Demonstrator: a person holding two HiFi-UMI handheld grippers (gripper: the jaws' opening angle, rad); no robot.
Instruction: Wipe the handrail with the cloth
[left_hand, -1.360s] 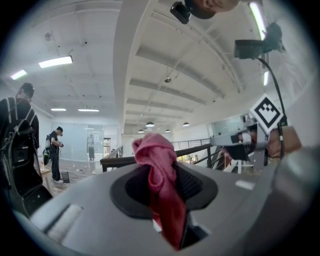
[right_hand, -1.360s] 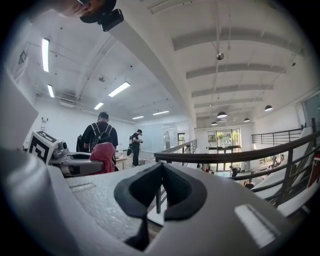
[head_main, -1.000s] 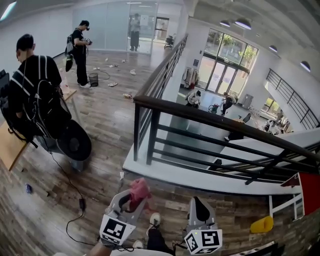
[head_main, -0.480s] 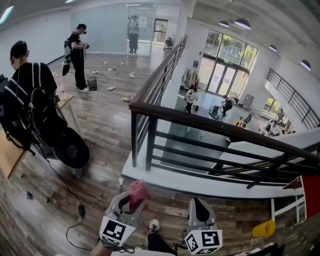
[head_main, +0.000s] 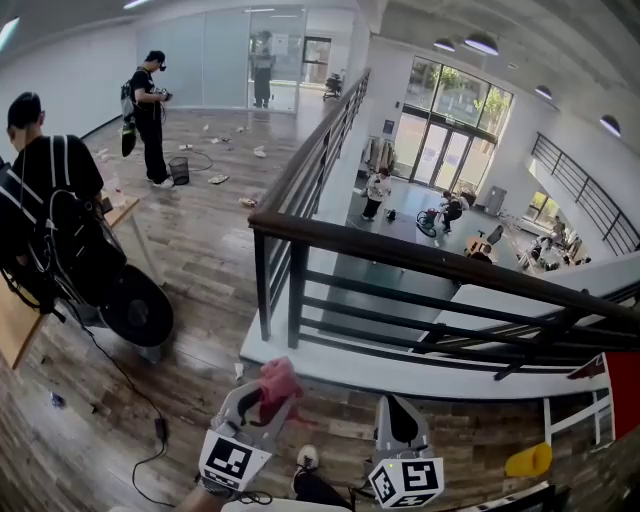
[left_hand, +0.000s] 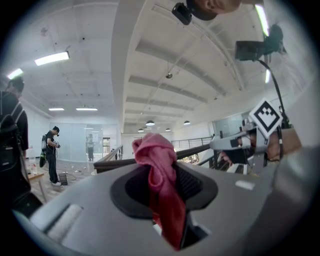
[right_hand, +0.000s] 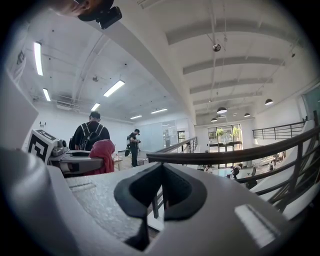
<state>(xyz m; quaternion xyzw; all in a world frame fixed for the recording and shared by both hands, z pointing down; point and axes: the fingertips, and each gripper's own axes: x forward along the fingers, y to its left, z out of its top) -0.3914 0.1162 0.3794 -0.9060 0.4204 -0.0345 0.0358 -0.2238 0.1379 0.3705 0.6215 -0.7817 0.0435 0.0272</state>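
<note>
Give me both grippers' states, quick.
Left gripper: shut on the cloth.
Right gripper: shut, empty.

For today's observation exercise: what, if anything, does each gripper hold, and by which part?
The left gripper pinches the pink cloth by its bunched middle; the right gripper holds nothing.

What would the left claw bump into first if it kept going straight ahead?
Probably the dark handrail, near its corner. It shows right behind the pink cloth that the left claw holds, so the cloth would touch first. Depth is hard to judge.
</note>
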